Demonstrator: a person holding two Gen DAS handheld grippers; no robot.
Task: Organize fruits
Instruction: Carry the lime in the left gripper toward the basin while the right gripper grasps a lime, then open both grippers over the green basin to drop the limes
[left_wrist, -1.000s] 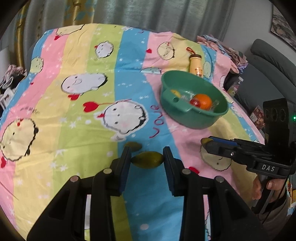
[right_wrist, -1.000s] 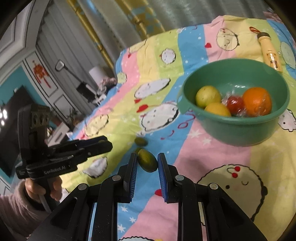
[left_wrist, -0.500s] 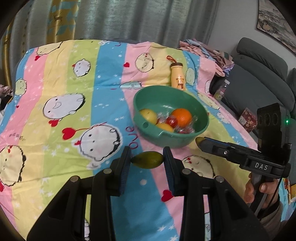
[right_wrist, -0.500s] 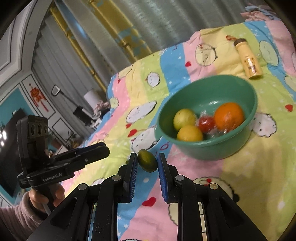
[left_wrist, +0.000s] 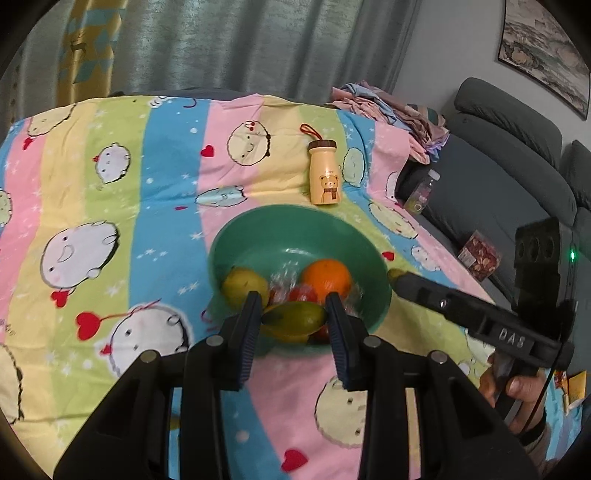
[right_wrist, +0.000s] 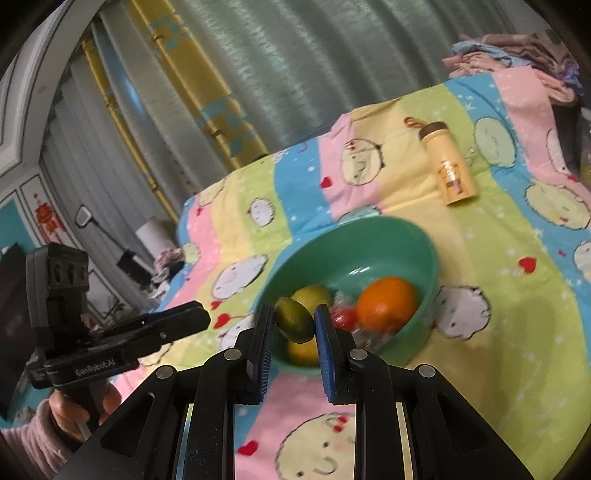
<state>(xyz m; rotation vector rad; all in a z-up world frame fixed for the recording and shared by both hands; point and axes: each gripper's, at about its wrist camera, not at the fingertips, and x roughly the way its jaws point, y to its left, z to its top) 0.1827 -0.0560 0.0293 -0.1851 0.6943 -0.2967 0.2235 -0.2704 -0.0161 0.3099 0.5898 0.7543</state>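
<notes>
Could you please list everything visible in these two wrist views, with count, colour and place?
Round green plastic bowl: one, green, mid-bed on the striped sheet.
Orange: one, orange, in the bowl.
Yellow-green round fruits: two, one of them mostly hidden, in the bowl.
Red plastic-wrapped fruit: at least one, red, in the bowl.
Small olive-green oval fruits: two, one in each gripper.
Cream bear-print bottle with brown cap: one, beyond the bowl.
Pastel striped cartoon bedsheet: one.
Grey sofa: one, beside the bed.
Grey-green curtains: behind the bed.
Left gripper: black, shut on one fruit.
Right gripper: black, shut on the other.
</notes>
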